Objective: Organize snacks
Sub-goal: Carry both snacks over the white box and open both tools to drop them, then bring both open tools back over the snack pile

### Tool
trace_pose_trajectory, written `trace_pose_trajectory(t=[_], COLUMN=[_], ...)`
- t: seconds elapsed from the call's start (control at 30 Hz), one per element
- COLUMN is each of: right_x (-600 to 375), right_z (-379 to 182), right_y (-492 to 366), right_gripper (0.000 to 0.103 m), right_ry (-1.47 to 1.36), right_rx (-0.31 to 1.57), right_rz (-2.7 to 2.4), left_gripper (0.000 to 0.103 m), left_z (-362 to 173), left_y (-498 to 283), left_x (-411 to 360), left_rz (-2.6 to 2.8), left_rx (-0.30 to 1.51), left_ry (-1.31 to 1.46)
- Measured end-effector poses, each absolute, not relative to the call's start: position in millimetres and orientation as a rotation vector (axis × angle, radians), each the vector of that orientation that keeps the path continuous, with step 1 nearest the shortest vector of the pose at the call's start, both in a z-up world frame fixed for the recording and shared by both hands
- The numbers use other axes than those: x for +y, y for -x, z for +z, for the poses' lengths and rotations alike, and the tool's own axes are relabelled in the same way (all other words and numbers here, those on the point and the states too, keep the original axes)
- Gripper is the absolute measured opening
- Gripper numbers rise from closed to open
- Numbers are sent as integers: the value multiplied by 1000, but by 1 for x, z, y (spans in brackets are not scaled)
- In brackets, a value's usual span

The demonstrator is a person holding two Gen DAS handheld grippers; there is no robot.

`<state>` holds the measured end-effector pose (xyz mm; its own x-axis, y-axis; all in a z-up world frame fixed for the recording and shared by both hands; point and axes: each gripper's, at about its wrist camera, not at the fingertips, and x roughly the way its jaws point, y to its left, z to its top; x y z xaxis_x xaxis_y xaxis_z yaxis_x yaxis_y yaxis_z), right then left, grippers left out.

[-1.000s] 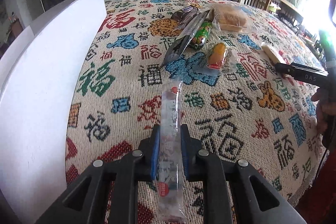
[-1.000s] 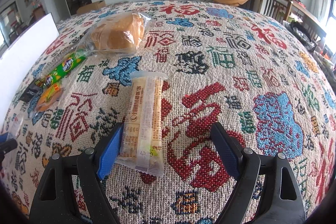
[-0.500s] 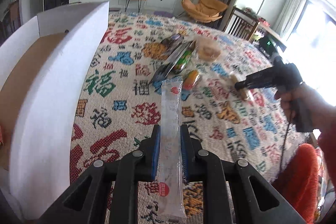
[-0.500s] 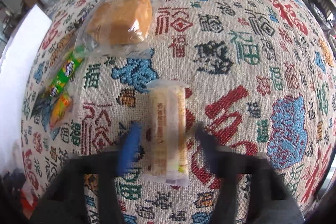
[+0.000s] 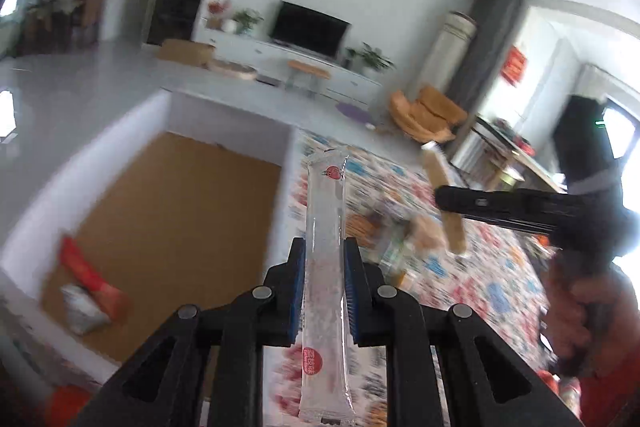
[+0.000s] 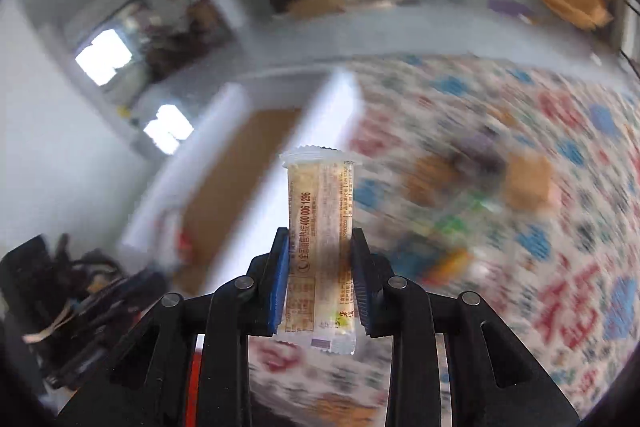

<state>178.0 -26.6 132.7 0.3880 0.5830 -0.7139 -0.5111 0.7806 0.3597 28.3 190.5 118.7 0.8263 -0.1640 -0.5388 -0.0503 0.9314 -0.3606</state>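
The left tool (image 5: 324, 281) is clamped on a clear stick pack (image 5: 325, 227); the right tool (image 6: 320, 275) is clamped on a yellow bar (image 6: 320, 223), both above the box (image 5: 224, 111).

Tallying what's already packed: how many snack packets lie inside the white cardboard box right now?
2, both in the near left corner of the white cardboard box: a red foil packet and a silver foil packet beside it. The near wall may hide others.
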Motion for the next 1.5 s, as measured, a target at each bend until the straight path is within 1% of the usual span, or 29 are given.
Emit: trace_pose_trajectory(t=[0.1,0.13,0.17,0.2,0.23,0.27,0.3,0.37,0.4,0.43,0.47,0.53,0.63,0.7,0.77,0.9,0.97,1.03,1.13,1.23,1.33,1.5], right_x=[43,60,69,77,79,78,69,46,32,17,4,-25,-74,-110,-148,-209,-228,-236,-239,-239,-237,-237], right_z=[157,161,164,167,170,173,178,188,190,191,189,175,126,79,26,-41,-57,-60,-57,-57,-64,-64], right_y=[-162,-159,-157,-155,-154,-151,-148,-142,-142,-143,-145,-157,-174,-183,-188,-186,-179,-171,-168,-169,-174,-173], right_gripper=[32,36,48,54,59,59,59,61,62,65,72,74,74,73,73,73,73,73,73,73,76,77], right_ry=[-76,-74,-80,-94,-113,-130,-146,-164,-161,-148,-133,-97,-23,28,81,65,43,33,18,25,51,49], right_rx=[883,866,850,833,814,794,775,719,685,650,630,617,671,734,800,909,923,891,889,895,902,901], right_rz=[840,872,893,907,911,910,914,904,880,838,803,713,527,399,268,128,101,104,102,90,81,83], left_gripper=[18,19,24,37,47,65,74,79,79,79,79,79,82,95,100,100,99,99,99,100,100,101], left_z=[120,117,113,109,107,104,102,101,99,98,98,98,102,97,86,21,-11,-38,-58,-63,-79,-80], left_y=[-30,-32,-33,-34,-32,-30,-27,-21,-23,-26,-29,-34,-42,-47,-54,-86,-101,-116,-134,-152,-167,-173], left_x=[233,245,254,264,271,275,277,276,272,264,253,231,182,143,101,33,17,10,5,11,15,31], left_rz=[72,131,189,240,267,289,303,311,300,279,249,180,34,-66,-152,-224,-201,-163,-102,-71,-58,-93], left_rx=[621,638,650,661,665,659,643,603,597,597,600,604,615,640,681,830,887,915,900,872,892,926], left_ry=[358,343,325,310,308,314,321,341,350,355,355,340,289,242,185,49,5,-31,-76,-123,-149,-38])
